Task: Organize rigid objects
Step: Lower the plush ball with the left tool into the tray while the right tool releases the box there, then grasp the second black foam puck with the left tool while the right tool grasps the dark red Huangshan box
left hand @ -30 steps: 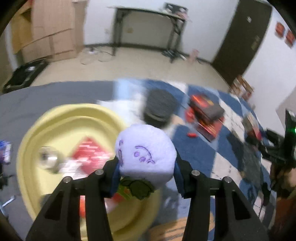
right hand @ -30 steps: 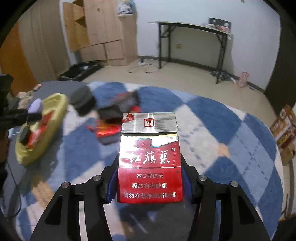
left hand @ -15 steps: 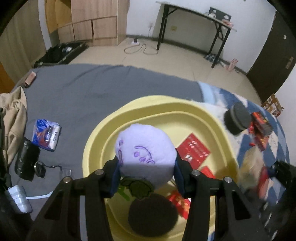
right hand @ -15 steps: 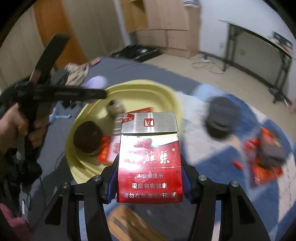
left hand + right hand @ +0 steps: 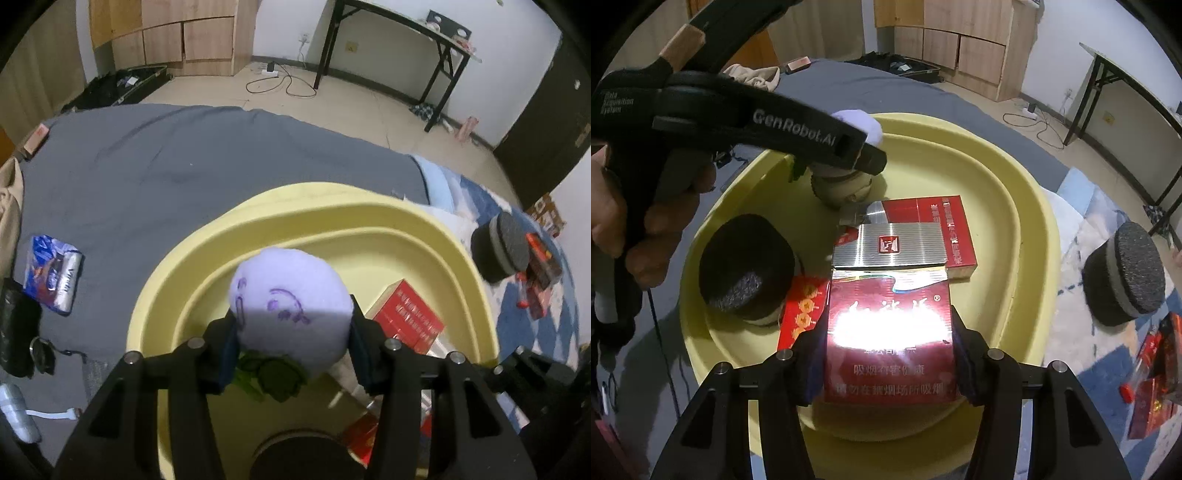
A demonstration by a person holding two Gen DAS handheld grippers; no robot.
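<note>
In the left wrist view, the left gripper [image 5: 293,332] points steeply down, and its fingers [image 5: 227,343] are closed on a round lilac plush toy [image 5: 290,314] with a face drawn in purple and a green part hanging under it. The toy hangs directly over the yellow basin [image 5: 369,218], above the near-left part of its hollow, so the coming move seems to be only a lowering and a release; the basin lies straight below the fingers, not to one side. Inside the basin a red box [image 5: 406,319] lies to the right of the toy and a dark round thing [image 5: 303,454] is at the lower edge. The basin stands on a grey cover [image 5: 166,166], and a second black round pad [image 5: 504,247] lies outside it on the blue patterned cloth [image 5: 517,317]. In the right wrist view, the right gripper [image 5: 890,350] has its fingers [image 5: 964,354] pressed on the two long sides of a red cigarette pack [image 5: 888,332], whose long axis runs away from the camera, silver lid at the far end. The pack is held over the near-middle of the yellow basin [image 5: 1027,236], above another red pack [image 5: 942,229] that lies flat on the bottom, with a black round pad [image 5: 746,266] to its left and a red envelope [image 5: 803,306] partly under it. The left gripper [image 5: 864,153] crosses the upper left, held by a hand [image 5: 657,221], with the plush toy [image 5: 860,122] over the far side of the basin, well clear of the pack. In my judgement both things are ready to be put down, and neither hand blocks the other.
</note>
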